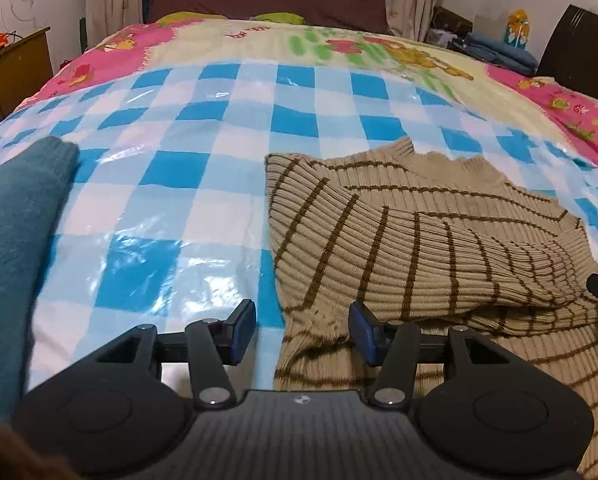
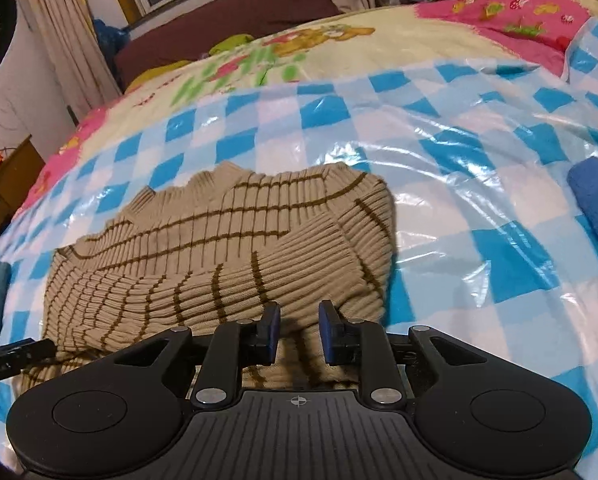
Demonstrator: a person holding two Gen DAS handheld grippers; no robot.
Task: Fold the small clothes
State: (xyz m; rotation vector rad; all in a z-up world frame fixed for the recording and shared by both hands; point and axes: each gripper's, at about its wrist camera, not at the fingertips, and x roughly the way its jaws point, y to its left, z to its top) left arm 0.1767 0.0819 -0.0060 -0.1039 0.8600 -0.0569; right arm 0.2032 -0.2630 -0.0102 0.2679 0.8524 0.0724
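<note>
Left wrist: teal garment [image 1: 15, 240] beside striped sweater [image 1: 419, 248]; both grippers' fingers [image 1: 241, 330] apart, empty.

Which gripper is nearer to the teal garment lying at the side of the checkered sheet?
Left. The left gripper is over the striped sweater's edge, with the teal garment just beside it. The right gripper is at the sweater's far side, so the garment shows only at its view's edge.

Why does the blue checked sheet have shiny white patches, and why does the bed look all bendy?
Left wrist view: the plastic checked sheet mirrors the room light as white glare, and the teal cloth at the edge looks smeared. Right wrist view: same glare on the sheet; the fisheye lens bows the bed, though the striped sweater stays sharp.
</note>
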